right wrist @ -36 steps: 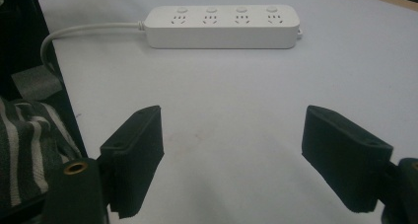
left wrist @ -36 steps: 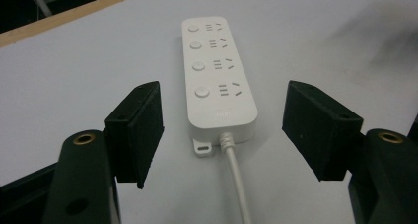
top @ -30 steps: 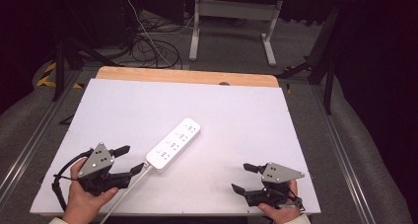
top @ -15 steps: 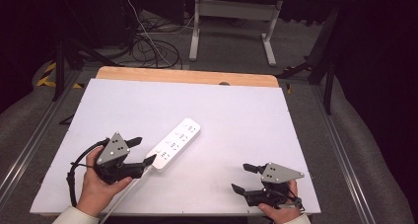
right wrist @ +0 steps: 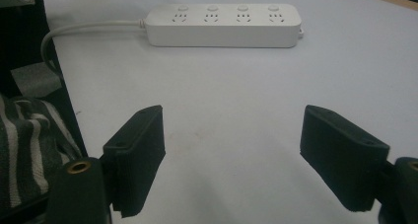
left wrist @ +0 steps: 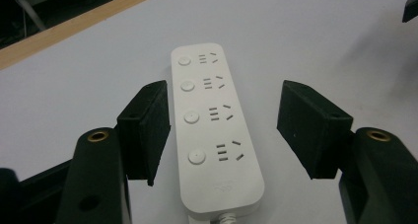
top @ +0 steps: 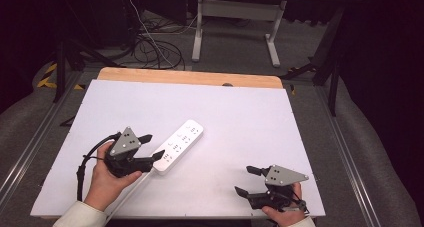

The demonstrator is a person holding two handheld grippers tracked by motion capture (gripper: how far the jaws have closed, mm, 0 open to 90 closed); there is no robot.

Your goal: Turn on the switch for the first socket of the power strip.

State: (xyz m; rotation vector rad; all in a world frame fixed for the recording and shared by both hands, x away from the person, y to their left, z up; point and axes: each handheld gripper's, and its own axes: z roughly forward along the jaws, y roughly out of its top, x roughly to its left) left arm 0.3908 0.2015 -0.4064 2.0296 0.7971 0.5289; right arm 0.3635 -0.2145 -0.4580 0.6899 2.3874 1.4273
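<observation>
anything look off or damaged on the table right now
Nothing stands out. The white power strip lies flat and whole on the table, at a slant to the table's edges, its cord running off toward the near edge. The left gripper has its open jaws either side of the strip's cord end; the right gripper is open, apart from it.

One white power strip [top: 179, 146] lies on the bench [top: 240, 112], a little to the 8 o'clock side of its middle. It carries four sockets and four round buttons, one beside each socket. One white cord [right wrist: 93, 26] leaves its end. Two hand-held grippers are there: the left hand-held gripper [top: 152, 147] and the right hand-held gripper [top: 246, 181].
</observation>
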